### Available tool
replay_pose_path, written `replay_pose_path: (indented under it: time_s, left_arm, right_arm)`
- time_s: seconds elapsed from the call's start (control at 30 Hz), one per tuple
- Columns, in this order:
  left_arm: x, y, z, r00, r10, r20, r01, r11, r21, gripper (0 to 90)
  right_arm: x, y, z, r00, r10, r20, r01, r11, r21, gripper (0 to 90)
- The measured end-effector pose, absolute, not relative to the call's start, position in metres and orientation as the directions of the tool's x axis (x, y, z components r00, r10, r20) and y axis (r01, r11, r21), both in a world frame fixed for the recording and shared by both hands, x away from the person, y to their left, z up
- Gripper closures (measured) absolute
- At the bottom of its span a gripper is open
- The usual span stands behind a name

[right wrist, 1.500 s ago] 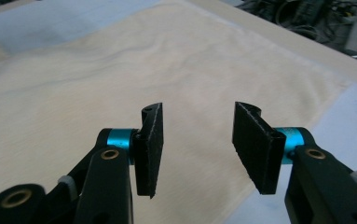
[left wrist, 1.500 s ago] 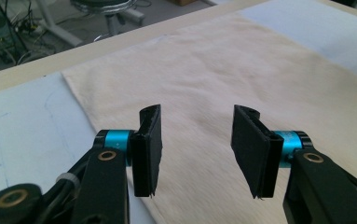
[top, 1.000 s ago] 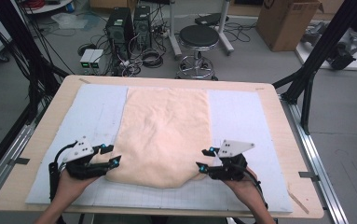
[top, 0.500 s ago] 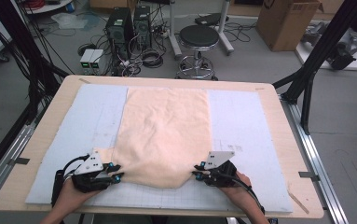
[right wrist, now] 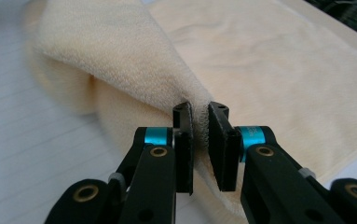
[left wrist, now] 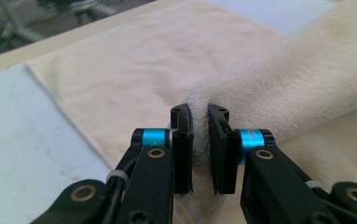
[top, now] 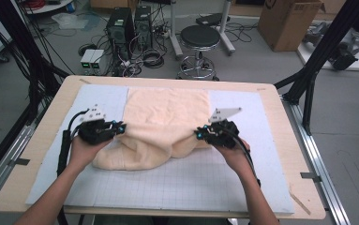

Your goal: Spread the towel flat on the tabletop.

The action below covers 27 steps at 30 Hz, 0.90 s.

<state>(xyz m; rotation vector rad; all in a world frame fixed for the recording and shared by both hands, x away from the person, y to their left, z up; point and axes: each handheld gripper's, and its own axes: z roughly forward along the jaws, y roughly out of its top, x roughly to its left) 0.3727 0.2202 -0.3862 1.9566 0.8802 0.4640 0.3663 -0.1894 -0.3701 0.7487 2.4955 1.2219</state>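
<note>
a soft cream towel lies on the pale mat on the desk. the left tool is pinched tight on one near corner of the towel, at the towel's left side. its jaws have just been closing, and the fluffy cloth is squeezed between them. the right tool is pinched tight on the other near corner, at the towel's right side, its jaws also just closing with cloth between them. both corners are lifted off the mat. the towel's near edge sags between them, and its far part lies flat.
</note>
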Motion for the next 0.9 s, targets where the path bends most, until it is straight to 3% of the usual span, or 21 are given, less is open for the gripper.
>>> replay_pose_path:
  time_s: [0.17,0.3,0.4,0.6,0.73,0.9]
  left_arm:
    - [0.406,0.211,-0.411,0.609,0.792,-0.043,0.471,-0.318,0.823,76.8]
    - [0.412,0.217,-0.416,0.593,0.801,-0.085,0.502,-0.284,0.817,63.5]
    - [0.402,0.226,-0.402,0.610,0.787,-0.094,0.466,-0.260,0.846,55.9]
    - [0.370,0.237,-0.383,0.679,0.729,-0.088,0.380,-0.247,0.891,52.6]
    - [0.342,0.236,-0.387,0.736,0.674,-0.058,0.349,-0.305,0.886,49.8]
    - [0.311,0.238,-0.407,0.780,0.624,-0.057,0.347,-0.354,0.869,47.6]
  right_arm:
    - [0.412,-0.185,-0.402,-0.771,0.636,0.034,0.437,0.490,0.754,79.2]
    - [0.424,-0.188,-0.419,-0.744,0.665,0.058,0.480,0.473,0.738,67.5]
    - [0.416,-0.193,-0.407,-0.758,0.651,0.049,0.439,0.453,0.776,61.9]
    - [0.378,-0.196,-0.375,-0.822,0.570,0.019,0.315,0.426,0.848,61.0]
    - [0.360,-0.183,-0.379,-0.869,0.493,0.040,0.315,0.488,0.814,58.7]
    - [0.340,-0.163,-0.398,-0.898,0.439,-0.006,0.265,0.552,0.790,60.7]
